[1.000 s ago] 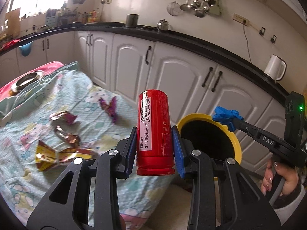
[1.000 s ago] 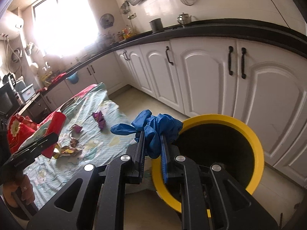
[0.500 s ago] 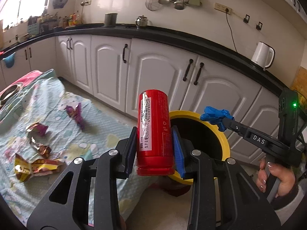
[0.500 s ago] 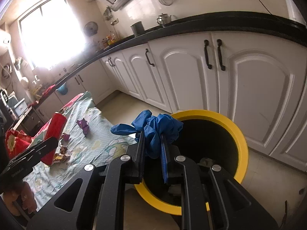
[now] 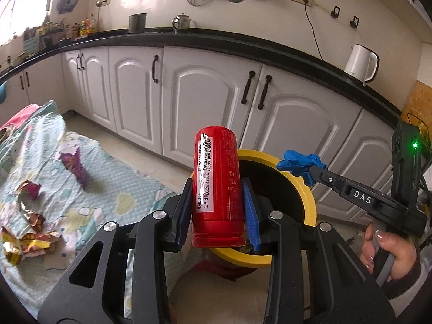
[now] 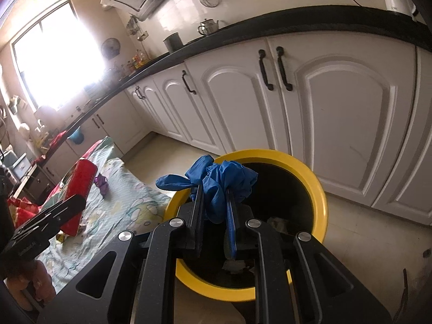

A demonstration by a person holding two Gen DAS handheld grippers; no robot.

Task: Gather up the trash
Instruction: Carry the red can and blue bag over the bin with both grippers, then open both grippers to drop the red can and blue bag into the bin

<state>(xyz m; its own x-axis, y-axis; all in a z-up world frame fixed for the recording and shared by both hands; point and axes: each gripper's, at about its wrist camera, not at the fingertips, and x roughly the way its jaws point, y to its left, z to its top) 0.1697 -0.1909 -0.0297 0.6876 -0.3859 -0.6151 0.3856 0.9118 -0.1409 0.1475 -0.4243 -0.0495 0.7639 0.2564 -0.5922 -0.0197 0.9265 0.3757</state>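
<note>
Left wrist view: a red can (image 5: pixel 217 186) is held upright between the pads of the left gripper (image 5: pixel 218 212), which is closed on its lower half. The gripper is tipped down and is held in front of the yellow-rimmed bin (image 5: pixel 309 202) on the floor. To the right, the right gripper (image 5: pixel 310 168) is held out over the bin's rim by a hand (image 5: pixel 388 251) wrapped around its handle. A crumpled blue glove (image 6: pixel 216 186) is pinched tight in the right gripper, just above the bin's dark opening. Wrappers (image 5: pixel 27 240) are left lying on the patterned cloth (image 5: pixel 113 189) at the left, well apart from the bin.
</note>
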